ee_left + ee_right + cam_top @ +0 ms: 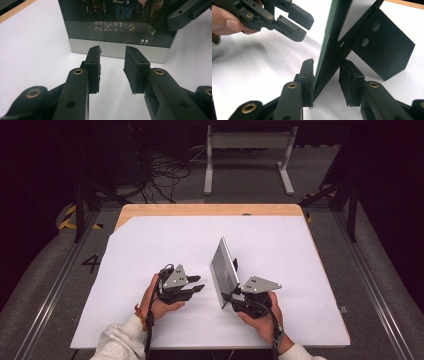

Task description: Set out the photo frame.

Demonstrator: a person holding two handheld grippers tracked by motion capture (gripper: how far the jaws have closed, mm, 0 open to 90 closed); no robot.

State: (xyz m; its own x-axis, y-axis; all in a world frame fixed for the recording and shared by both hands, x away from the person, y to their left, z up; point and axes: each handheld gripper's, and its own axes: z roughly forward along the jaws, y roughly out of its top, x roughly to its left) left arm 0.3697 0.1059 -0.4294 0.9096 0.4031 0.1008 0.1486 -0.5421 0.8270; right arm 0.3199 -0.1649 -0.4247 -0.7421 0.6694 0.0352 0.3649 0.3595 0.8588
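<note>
Step in hand: steadying the picture frame (pixel 224 271) upright at centre of the high view. Squeeze the edge squarely, keep it vertical so the rear stand (pixel 384 52) seats.

Right gripper (pixel 326 75) straddles the frame's near edge, left pad touching, right pad apart: not clamped. Left gripper (pixel 112 65) released, empty, frame just beyond its tips.

The thin rectangular picture frame with silver border and dark glossy front (pixel 224 271) stands upright on the white table sheet, near its middle. A black back stand (pixel 384 50) props it from behind. The front (pixel 117 25) shows small white handwritten text and quotation marks.
</note>
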